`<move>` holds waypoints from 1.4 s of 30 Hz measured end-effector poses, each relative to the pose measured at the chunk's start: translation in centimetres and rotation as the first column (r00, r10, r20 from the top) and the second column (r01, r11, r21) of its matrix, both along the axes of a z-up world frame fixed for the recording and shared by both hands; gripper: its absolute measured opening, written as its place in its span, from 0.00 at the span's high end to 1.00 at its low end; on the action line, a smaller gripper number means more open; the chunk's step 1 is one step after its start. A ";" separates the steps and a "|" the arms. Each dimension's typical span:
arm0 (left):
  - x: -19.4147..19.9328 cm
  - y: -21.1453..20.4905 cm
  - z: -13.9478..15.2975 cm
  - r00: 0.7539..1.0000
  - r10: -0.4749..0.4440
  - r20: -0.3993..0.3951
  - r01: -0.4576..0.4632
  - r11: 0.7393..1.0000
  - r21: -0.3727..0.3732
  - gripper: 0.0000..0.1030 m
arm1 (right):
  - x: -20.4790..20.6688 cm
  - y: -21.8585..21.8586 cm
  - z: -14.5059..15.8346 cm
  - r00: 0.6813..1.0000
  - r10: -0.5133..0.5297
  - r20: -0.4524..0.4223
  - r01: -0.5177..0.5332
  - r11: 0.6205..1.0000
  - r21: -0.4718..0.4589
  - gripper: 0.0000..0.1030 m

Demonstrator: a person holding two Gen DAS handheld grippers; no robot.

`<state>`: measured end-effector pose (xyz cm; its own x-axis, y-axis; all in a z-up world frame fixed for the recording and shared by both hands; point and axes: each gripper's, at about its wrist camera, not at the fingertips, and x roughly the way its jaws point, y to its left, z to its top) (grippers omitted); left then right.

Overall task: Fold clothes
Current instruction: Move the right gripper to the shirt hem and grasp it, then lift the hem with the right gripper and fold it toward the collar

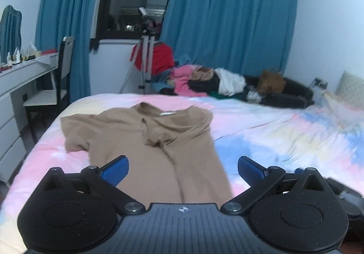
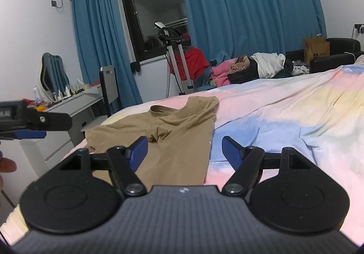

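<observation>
My left gripper [image 1: 183,170] hung above the bed with its blue-padded fingers [image 1: 116,173] spread as wide as they go, nothing between them. Below and ahead lay the tan short-sleeved cotton T-shirt [image 1: 157,149], spread on the pastel tie-dye bedsheet [image 1: 284,131], collar away from me, one sleeve out to the left, a crease running down its middle. The right side looked folded inward, though blur left me unsure. My right gripper [image 2: 184,151] also stood open and empty, held over the shirt's [image 2: 173,140] right edge: its left finger [image 2: 137,153] showed over tan cloth, its right one over bare sheet [image 2: 284,112]. Neither pair touched the fabric. A heap of mixed clothes [image 1: 204,83] sat beyond the bed's far side.
</observation>
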<state>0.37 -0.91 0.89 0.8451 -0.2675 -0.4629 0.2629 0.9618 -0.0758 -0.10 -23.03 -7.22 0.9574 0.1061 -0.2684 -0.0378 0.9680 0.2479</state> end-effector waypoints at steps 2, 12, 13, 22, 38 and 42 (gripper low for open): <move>0.5 0.6 -0.3 1.000 0.017 0.007 -0.018 0.999 0.028 0.00 | 0.2 0.4 -0.3 1.000 0.003 -0.010 -0.003 1.000 -0.009 0.28; -0.2 7.9 1.7 0.990 0.119 0.081 -0.122 0.992 0.027 0.00 | 5.0 5.4 0.4 0.990 0.124 -0.069 -0.129 0.989 -0.072 0.28; -0.2 8.9 1.8 0.987 0.135 0.088 -0.138 0.990 0.025 0.00 | 5.9 6.2 0.6 0.987 0.146 -0.070 -0.151 0.986 -0.072 0.28; 2.0 18.0 -0.9 0.950 0.311 0.029 -0.308 0.947 -0.087 0.00 | 18.5 17.3 -0.1 0.928 0.354 -0.115 -0.353 0.935 0.029 0.34; 6.9 23.6 -5.8 0.895 0.434 -0.100 -0.444 0.885 -0.142 0.00 | 32.9 33.1 -7.2 0.803 0.444 -0.397 -0.496 0.868 -0.032 0.62; 7.1 22.7 -6.1 0.898 0.429 -0.100 -0.439 0.890 -0.126 0.00 | 33.0 29.9 -5.8 0.852 0.395 -0.344 -0.416 0.909 0.013 0.86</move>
<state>7.43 21.80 -5.19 0.8602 0.0516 -0.5074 -0.1887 0.9565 -0.2226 32.90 6.89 -13.06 0.6863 0.4389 -0.5799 -0.3559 0.8980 0.2585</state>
